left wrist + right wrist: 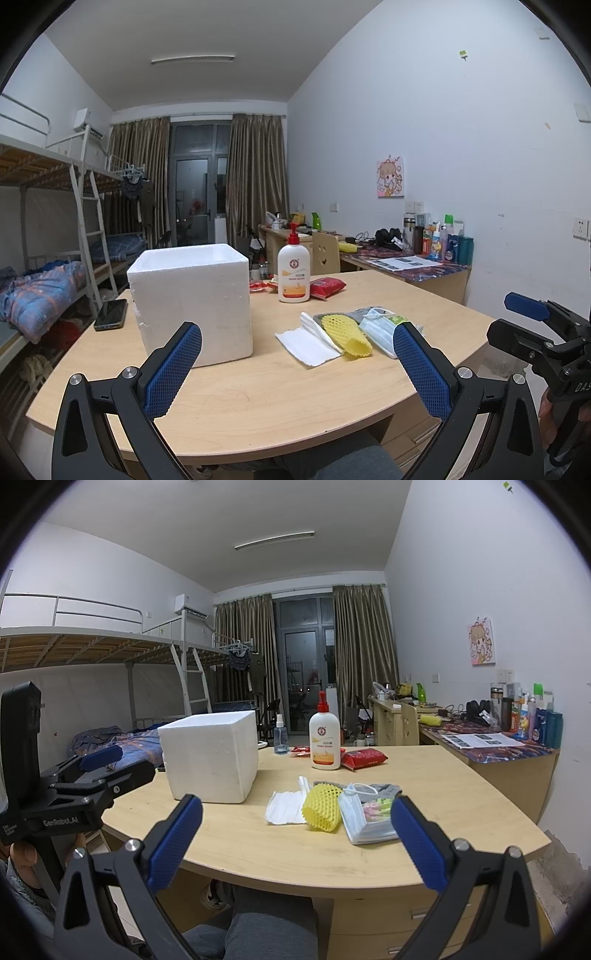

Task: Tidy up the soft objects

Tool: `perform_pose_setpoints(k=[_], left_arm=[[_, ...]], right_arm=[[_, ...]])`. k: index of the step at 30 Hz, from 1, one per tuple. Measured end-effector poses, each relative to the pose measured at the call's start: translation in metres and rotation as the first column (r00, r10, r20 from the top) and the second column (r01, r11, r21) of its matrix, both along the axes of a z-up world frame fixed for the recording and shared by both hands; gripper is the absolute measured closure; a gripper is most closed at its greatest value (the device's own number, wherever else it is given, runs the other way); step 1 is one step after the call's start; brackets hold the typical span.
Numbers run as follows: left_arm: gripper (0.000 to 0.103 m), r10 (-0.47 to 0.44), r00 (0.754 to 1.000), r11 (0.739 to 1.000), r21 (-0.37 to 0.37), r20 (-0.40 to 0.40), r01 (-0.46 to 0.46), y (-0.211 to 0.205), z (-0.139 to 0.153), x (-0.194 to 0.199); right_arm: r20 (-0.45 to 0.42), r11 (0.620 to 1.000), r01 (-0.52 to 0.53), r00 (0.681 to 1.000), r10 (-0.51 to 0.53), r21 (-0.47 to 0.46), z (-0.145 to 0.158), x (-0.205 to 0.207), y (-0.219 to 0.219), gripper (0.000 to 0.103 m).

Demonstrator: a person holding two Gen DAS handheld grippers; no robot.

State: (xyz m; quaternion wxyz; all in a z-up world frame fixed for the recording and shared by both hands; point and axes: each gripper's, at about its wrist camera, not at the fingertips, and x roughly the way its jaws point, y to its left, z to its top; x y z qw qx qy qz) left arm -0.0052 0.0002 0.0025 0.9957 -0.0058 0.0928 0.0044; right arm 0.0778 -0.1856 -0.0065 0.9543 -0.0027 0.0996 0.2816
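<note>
Several soft items lie in a row on the wooden table (258, 391): a white foam sheet (306, 345), a yellow foam net sleeve (347, 334) and a pale blue face mask (380, 328) lying on a grey cloth (360, 314). To their left stands a white foam box (192, 302), its top open. My left gripper (297, 328) hangs open above the table's near edge, holding nothing. Further right, my right gripper (296, 802) is open too and faces the foam sheet (286, 806), the net (323, 806) and the mask (364, 819). The box (210, 755) is at its left.
A pump lotion bottle (293, 273), red packets (327, 286) and a small spray bottle (280, 738) stand behind the soft items. A phone (110, 314) lies left of the box. Bunk beds (55, 221) line the left wall, and a cluttered desk (406, 258) the right.
</note>
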Motion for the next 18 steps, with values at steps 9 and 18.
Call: perform_pose_setpoints(k=[9, 18], left_arm=[[0.0, -0.003, 1.0, 1.0, -0.011, -0.01, 0.003, 0.001, -0.0003, 0.0033], [0.0, -0.009, 1.0, 1.0, -0.014, -0.009, 0.009, 0.0028, -0.0015, 0.0074]], right_arm=[[-0.012, 1.0, -0.002, 1.0, 0.002, 0.005, -0.0025, 0.0047, 0.0, 0.0], [-0.012, 1.0, -0.016, 1.0, 0.016, 0.003, -0.0056, 0.0078, 0.0029, 0.0]])
